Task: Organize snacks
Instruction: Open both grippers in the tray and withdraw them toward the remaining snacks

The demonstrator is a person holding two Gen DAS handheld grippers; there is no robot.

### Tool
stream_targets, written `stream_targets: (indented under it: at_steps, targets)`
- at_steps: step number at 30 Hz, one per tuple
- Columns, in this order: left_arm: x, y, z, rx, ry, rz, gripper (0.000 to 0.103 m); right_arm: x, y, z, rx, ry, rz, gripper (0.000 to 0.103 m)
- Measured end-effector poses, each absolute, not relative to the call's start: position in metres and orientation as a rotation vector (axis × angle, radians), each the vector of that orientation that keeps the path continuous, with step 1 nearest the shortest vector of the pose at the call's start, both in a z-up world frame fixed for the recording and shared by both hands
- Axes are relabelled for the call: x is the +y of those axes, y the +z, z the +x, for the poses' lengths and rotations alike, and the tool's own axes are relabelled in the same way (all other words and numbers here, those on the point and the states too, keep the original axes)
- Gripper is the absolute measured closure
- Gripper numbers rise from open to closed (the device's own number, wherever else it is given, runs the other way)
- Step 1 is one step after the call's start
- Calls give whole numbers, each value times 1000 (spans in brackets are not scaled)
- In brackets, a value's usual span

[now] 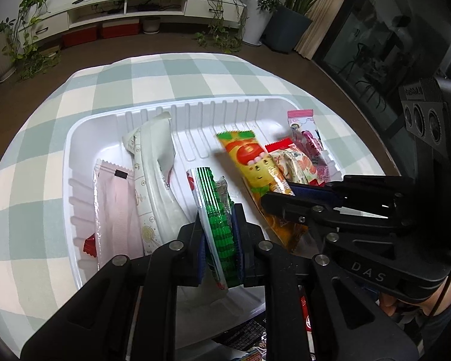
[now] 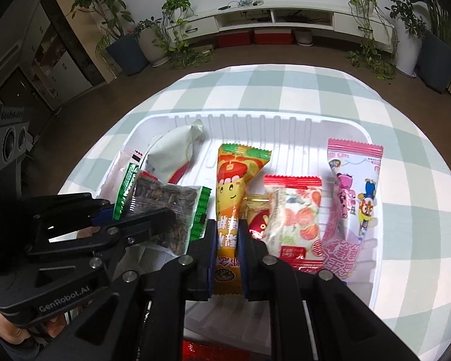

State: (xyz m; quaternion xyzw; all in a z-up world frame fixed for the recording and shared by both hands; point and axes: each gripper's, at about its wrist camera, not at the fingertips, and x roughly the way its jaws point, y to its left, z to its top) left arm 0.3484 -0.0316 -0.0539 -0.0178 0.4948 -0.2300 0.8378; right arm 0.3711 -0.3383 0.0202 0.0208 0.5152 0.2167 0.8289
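A white ribbed tray (image 1: 75, 138) (image 2: 372, 240) sits on a green-and-white checked cloth. My left gripper (image 1: 219, 234) is shut on a green-edged seed packet (image 1: 218, 210), held edge-up over the tray; it also shows in the right wrist view (image 2: 165, 207). My right gripper (image 2: 228, 240) is shut on an orange cartoon packet (image 2: 234, 186), which shows in the left wrist view (image 1: 255, 162) too. In the tray lie a pale pink packet (image 1: 114, 210), a white pouch (image 1: 156, 162), a red-edged candy packet (image 2: 291, 210) and a pink cartoon packet (image 2: 354, 186).
The checked cloth (image 1: 45, 156) covers a round table with brown floor around it. More snack wrappers (image 1: 246, 337) lie at the near edge below the grippers. A white TV cabinet (image 2: 285, 18) and potted plants (image 1: 288, 21) stand far behind.
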Motion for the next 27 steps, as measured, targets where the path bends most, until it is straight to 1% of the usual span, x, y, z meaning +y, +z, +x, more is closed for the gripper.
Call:
stream_targets:
  at_steps: [3, 5, 7, 10, 13, 15, 16, 17, 18, 19, 20, 21, 22, 23, 25, 27]
  targets:
    - [-32, -53, 349, 1043, -474, -26, 85, -338, 18, 369, 1100, 459, 42, 86]
    - [-32, -51, 348, 1037, -468, -20, 74, -337, 17, 369, 1104, 455, 35, 81]
    - [-30, -49, 347, 1033, -460, -20, 65, -336, 17, 368, 1103, 452, 25, 80]
    - [-27, -45, 344, 1023, -461, -34, 59, -337, 19, 367, 1097, 447, 27, 79]
    - [-26, -39, 340, 1008, -462, -37, 54, -340, 23, 365, 1083, 441, 26, 73]
    - [-23, -31, 334, 990, -460, -43, 46, -342, 29, 362, 1065, 440, 27, 68]
    - [-21, -25, 330, 976, -454, -44, 40, -344, 34, 360, 1053, 438, 29, 62]
    - [-19, -21, 326, 965, -457, -48, 36, -347, 40, 357, 1038, 433, 31, 53]
    - [-17, -17, 322, 954, -458, -51, 34, -349, 44, 355, 1024, 431, 34, 49]
    - [-15, -11, 317, 942, -457, -56, 30, -352, 52, 351, 1002, 431, 45, 40]
    - [-11, -4, 310, 925, -457, -67, 24, -355, 59, 347, 985, 435, 59, 32]
    - [-9, 0, 306, 914, -457, -73, 20, -359, 66, 342, 971, 437, 79, 29]
    - [-5, 8, 296, 892, -456, -81, 12, -365, 73, 336, 956, 445, 108, 23]
    - [-3, 13, 290, 879, -454, -87, 7, -369, 79, 331, 944, 453, 136, 16]
    - [4, 21, 274, 858, -450, -100, 2, -379, 92, 314, 912, 478, 189, 11]
    - [12, 26, 255, 840, -435, -114, 1, -388, 102, 292, 874, 506, 222, 10]
